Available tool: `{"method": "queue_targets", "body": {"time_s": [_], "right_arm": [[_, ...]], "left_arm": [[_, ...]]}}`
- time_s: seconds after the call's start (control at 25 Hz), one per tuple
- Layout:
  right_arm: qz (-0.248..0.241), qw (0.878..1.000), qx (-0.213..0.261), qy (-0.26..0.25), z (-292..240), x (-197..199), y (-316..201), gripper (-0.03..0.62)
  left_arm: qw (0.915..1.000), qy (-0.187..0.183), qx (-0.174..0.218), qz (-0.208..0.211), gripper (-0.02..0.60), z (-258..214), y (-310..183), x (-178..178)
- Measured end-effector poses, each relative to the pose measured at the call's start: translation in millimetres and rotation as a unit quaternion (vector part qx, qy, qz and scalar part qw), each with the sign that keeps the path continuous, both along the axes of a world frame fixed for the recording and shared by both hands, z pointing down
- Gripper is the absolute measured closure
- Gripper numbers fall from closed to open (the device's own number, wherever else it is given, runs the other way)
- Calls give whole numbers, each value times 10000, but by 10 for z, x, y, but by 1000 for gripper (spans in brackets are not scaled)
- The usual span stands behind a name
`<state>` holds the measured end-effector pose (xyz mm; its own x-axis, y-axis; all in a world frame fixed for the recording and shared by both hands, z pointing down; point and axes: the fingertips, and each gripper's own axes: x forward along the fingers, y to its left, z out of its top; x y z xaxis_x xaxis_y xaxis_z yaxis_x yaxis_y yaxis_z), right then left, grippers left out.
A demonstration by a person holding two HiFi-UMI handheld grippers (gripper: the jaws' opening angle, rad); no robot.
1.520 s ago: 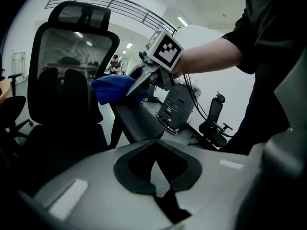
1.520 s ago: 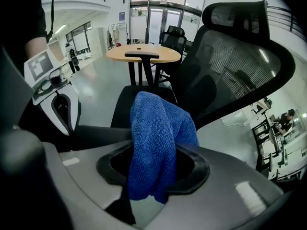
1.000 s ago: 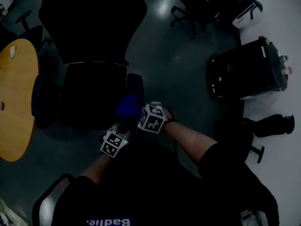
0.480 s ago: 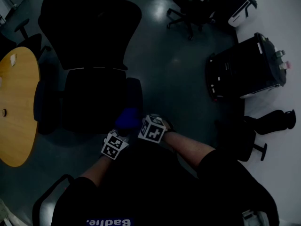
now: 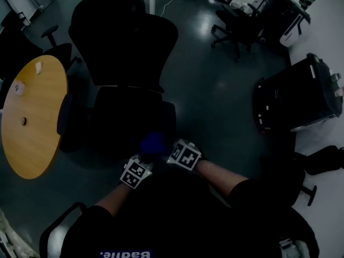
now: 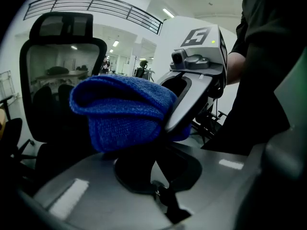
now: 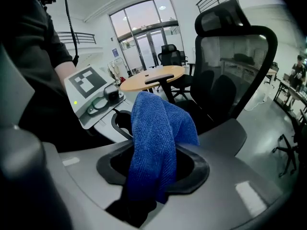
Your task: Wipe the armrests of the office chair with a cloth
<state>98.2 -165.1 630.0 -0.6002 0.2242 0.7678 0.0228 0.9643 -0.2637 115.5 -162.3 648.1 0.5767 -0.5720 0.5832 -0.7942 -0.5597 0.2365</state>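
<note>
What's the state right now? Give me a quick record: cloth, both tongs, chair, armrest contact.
cloth: blue microfibre cloth, bunched, held in the air
right gripper: tongs shut on the cloth
left gripper: tongs appear shut on the cloth's lower fold
chair: black mesh-back office chair, seat towards the person
armrest: grey armrest pad just beyond the cloth, not touched
nearby: round wooden table

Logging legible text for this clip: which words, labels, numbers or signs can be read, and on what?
"Badlie." in white on the person's dark shirt, at the head view's bottom edge; partly cut off, so doubtful.
Cubes on the left gripper and right gripper: black-and-white marker squares, no letters.
The blue cloth: no label visible.
Everything else: none readable.
</note>
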Motion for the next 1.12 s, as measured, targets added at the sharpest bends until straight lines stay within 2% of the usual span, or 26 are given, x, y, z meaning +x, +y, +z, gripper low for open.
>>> {"method": "queue_targets", "body": {"time_s": [0.08,0.2,0.36,0.52,0.68,0.8,0.96,1.12], "right_arm": [[-34,9997,18,-234,-122,-119,-86,416],[-16,9976,42,-685,-361,-366,-314,416],[17,9938,111,-1106,-626,-730,-662,416],[185,9920,160,-1241,-807,-1090,-811,416],[347,9888,305,-1419,-942,-1700,-838,416],[576,9878,494,-1359,-964,-2304,-787,416],[1110,9827,664,-1323,-1049,-3193,-766,416],[1041,9863,851,-955,-992,-3881,-599,416]], "left_arm": [[9997,-33,57,-242,561,-76,-34,-101],[9957,-65,147,-909,561,-161,-67,-394],[9819,-262,178,-1866,561,-186,56,-980],[9678,-432,236,-2470,562,-215,342,-1670],[9590,-630,323,-2743,563,-102,592,-2586],[9582,-605,372,-2771,563,3,794,-3335],[9623,-564,482,-2615,563,12,859,-4277],[9714,-292,439,-2314,562,28,911,-4678]]}}
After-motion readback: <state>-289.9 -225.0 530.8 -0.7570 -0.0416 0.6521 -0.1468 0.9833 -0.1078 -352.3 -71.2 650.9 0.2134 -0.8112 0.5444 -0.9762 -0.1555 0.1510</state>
